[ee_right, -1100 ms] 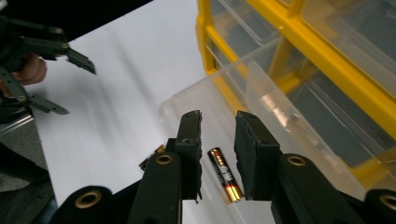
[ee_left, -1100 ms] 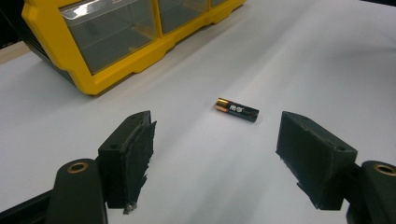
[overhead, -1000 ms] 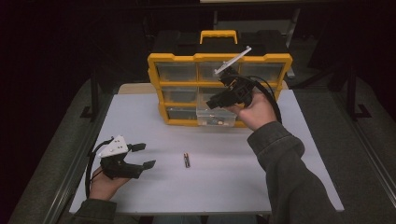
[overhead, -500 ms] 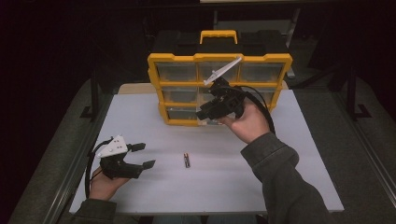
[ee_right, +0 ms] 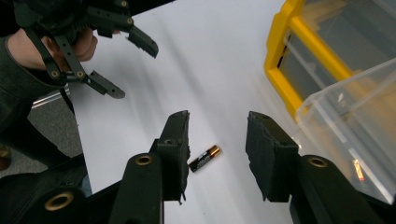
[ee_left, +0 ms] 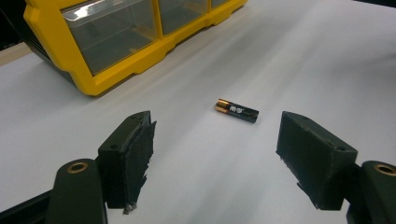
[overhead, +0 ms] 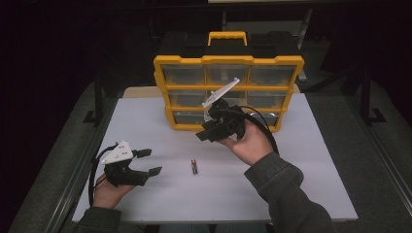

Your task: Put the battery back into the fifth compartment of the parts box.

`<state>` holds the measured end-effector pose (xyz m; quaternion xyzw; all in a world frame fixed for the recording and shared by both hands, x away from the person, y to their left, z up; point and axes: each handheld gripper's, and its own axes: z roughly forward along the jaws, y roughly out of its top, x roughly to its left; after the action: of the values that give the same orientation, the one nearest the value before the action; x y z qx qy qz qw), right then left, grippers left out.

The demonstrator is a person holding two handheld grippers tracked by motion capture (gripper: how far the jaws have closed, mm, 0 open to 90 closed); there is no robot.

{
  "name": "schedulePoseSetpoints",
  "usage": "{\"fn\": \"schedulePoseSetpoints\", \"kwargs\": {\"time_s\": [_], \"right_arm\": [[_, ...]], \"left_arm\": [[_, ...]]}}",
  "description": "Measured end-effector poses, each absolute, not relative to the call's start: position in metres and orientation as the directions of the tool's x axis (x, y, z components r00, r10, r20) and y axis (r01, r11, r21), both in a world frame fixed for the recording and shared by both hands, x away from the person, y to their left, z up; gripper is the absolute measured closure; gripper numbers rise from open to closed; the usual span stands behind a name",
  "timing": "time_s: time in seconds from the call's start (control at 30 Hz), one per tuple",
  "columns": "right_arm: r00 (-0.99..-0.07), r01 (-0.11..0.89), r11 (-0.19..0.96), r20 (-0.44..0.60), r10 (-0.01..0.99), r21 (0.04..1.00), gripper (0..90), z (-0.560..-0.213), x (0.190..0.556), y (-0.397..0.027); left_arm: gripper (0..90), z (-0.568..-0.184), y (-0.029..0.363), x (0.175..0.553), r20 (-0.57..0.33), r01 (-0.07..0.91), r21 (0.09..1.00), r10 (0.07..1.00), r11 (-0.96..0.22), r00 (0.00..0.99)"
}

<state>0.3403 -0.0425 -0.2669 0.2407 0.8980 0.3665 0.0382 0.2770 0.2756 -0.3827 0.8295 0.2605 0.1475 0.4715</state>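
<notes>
A small black and copper battery point(overhead: 194, 166) lies flat on the white table point(overhead: 301, 160), also seen in the left gripper view point(ee_left: 236, 110) and the right gripper view point(ee_right: 204, 158). My left gripper point(overhead: 151, 161) rests at the front left, open, its jaws wide and pointing at the battery from a short way off point(ee_left: 215, 140). My right gripper point(overhead: 203, 135) hovers in front of the yellow organizer point(overhead: 228, 60), tilted down towards the battery. Its jaws point(ee_right: 218, 122) have just been opening, with nothing between them. The left gripper point(ee_right: 133, 70) also shows beyond it.
The organizer has three rows of clear drawers and a carry handle point(overhead: 227, 35). One clear drawer point(ee_right: 355, 116) in the bottom row stands pulled out beside my right gripper. Dark floor and metal rails surround the table.
My right hand has moved left and down, away from the organizer front and towards the battery, and its jaws stand wider apart. The left gripper and the battery have stayed put.
</notes>
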Motion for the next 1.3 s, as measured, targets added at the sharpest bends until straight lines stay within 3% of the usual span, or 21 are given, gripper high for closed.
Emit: {"fn": "schedulePoseSetpoints", "kwargs": {"time_s": [1.3], "right_arm": [[-0.873, 0.442, 0.673, 0.111, 0.475, 0.594, 45.7, -0.366, 0.324, -0.003]], "left_arm": [[26.5, -0.382, 0.277, 0.277, 0.001, 0.295, 0.855, 0.57, -0.427, 0.821]]}}
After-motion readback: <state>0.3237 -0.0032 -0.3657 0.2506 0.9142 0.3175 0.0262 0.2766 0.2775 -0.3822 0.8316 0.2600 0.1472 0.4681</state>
